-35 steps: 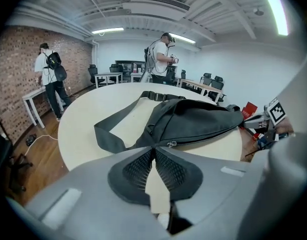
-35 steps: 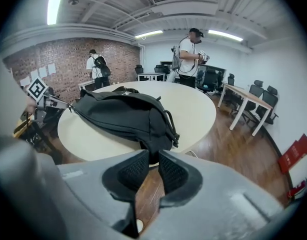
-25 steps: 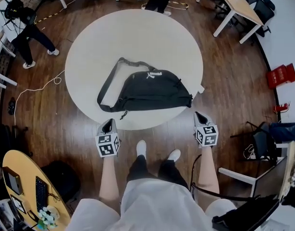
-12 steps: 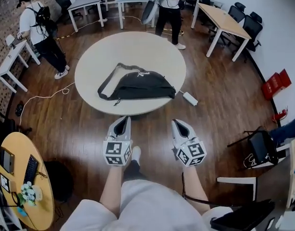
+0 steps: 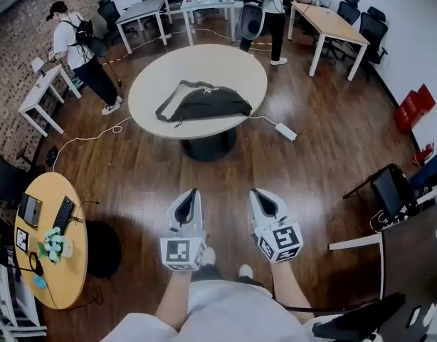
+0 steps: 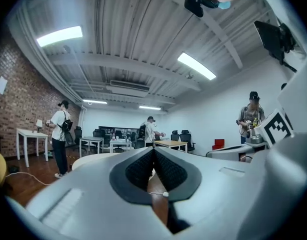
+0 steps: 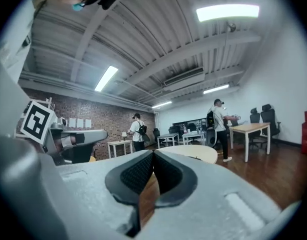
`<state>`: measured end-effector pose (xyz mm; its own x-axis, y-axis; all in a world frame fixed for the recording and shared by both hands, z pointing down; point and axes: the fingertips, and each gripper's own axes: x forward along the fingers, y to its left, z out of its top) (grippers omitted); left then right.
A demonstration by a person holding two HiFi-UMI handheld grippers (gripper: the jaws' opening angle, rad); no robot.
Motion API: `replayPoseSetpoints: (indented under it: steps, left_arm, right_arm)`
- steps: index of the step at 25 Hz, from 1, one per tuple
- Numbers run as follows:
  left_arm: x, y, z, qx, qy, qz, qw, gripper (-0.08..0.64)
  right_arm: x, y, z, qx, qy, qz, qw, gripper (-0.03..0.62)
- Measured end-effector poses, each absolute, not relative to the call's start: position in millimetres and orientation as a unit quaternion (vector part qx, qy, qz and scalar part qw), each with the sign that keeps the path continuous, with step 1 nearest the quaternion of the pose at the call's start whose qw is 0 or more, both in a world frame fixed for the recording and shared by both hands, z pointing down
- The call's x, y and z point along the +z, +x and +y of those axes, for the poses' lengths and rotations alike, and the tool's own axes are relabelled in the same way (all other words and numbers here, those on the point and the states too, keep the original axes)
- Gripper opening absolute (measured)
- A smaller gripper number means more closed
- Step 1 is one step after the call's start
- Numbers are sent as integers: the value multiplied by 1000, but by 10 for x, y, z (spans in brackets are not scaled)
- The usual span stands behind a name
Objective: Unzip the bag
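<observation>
The black bag (image 5: pixel 204 102) lies flat on the round bench (image 5: pixel 151 91) (its strap looped along the far-left side). The left gripper (image 5: pixel 191 194) and right gripper (image 5: pixel 257 195) hang side by side over the wood floor (image 5: pixel 133 184), well apart from the bench and pointing toward it. Each gripper has its jaws pressed together with nothing pinched between them, and only floor and bench show beyond the tips.

surface: round beige table (image 5: pixel 225 66) | on it: black bag (image 5: pixel 208 104), lying flat near centre, strap looped
</observation>
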<state>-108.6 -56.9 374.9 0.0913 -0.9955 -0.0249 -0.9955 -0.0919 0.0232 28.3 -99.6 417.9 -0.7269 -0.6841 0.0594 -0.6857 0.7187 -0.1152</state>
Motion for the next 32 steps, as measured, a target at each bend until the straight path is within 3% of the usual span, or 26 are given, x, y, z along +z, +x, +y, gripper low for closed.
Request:
replayPoseSetpoints:
  steps: [7,32]
  left_arm:
    - [3209,-1265,-274,-53,719,-691,-51,17]
    - [3374,-1469,-111,-45,750,-659,-13,17]
  right_arm:
    - [3495,192,-675,-10,408,-913,-21,-8]
    - [3435,-152,-391,-33,416,-908,17,-9]
